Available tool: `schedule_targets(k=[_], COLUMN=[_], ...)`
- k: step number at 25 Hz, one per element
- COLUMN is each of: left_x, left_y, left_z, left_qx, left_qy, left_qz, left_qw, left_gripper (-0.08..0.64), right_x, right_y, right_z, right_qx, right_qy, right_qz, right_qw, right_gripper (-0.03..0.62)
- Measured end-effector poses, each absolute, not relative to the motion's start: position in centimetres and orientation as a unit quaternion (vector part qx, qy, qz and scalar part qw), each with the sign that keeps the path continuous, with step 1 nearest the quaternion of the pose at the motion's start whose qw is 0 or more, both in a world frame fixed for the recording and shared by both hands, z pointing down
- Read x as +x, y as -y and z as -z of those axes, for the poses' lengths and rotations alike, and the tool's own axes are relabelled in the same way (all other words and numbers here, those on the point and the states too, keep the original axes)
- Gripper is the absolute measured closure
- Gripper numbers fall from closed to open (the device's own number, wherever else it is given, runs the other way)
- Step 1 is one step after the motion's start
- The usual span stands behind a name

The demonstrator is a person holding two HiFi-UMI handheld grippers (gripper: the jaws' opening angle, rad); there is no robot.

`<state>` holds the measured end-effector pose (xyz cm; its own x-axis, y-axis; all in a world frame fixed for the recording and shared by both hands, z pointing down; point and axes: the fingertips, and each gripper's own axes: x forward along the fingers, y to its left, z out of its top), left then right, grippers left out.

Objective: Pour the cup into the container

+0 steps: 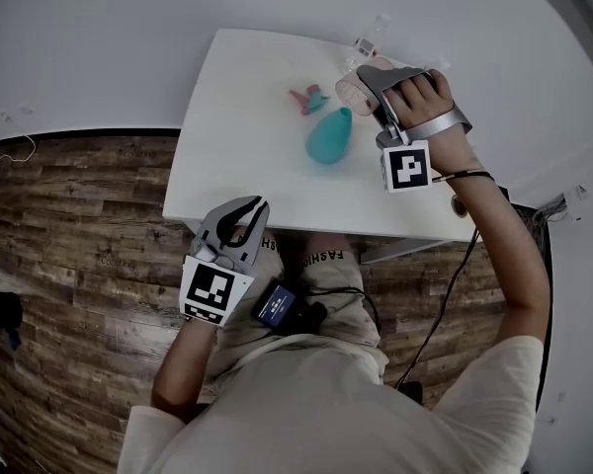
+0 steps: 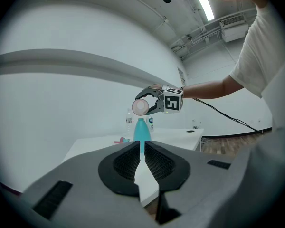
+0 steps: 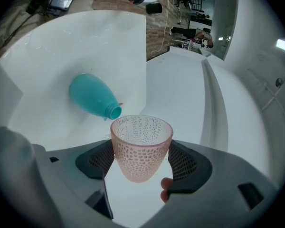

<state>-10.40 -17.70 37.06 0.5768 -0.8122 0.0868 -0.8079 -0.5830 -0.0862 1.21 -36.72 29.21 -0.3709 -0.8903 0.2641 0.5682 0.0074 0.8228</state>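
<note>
Pink lattice-patterned cup (image 3: 141, 144) fills the lower middle of the right gripper view, clamped between the two jaws of the right gripper (image 3: 141, 161), which press on its sides. A fingertip (image 3: 167, 192) shows just below the right-hand jaw. Just beyond the cup's rim, toward the upper left of that frame, is the open neck of the teal container (image 3: 90, 96). In the left gripper view the cup is tipped on its side directly above the container's top, and the container stands upright on the white counter (image 1: 237, 166). Left of the cup in the head view lies a small pink-and-teal item (image 1: 309, 98); a clear bottle (image 1: 371, 36) stands near the counter's far edge. The left gripper (image 2: 140, 143) has its jaws together on nothing, held off the counter's near edge at the lower left of the head view.
</note>
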Motion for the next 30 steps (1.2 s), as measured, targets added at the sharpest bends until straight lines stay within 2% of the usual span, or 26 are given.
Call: schedule_targets(k=[22, 25, 30], left_x=[-9.4, -9.6, -10.3], left_y=[17.8, 17.8, 18.9], left_z=[-36.7, -36.8, -36.0], left_qx=[-0.888, -0.885, -0.878], left_qy=[-0.455, -0.461, -0.472], left_qz=[0.068, 0.067, 0.067], left_qw=[0.026, 0.026, 0.037], left_gripper=[0.532, 0.532, 0.532], right_x=[1.3, 1.7, 3.2], right_y=[36.7, 36.7, 36.6], right_z=[-29.5, -29.5, -29.2], right_qx=[0.198, 0.238, 0.304], right_qy=[0.487, 0.561, 0.747], right_qz=[0.685, 0.625, 0.414], right_qw=[0.504, 0.488, 0.421], right_gripper=[0.235, 0.234, 0.235])
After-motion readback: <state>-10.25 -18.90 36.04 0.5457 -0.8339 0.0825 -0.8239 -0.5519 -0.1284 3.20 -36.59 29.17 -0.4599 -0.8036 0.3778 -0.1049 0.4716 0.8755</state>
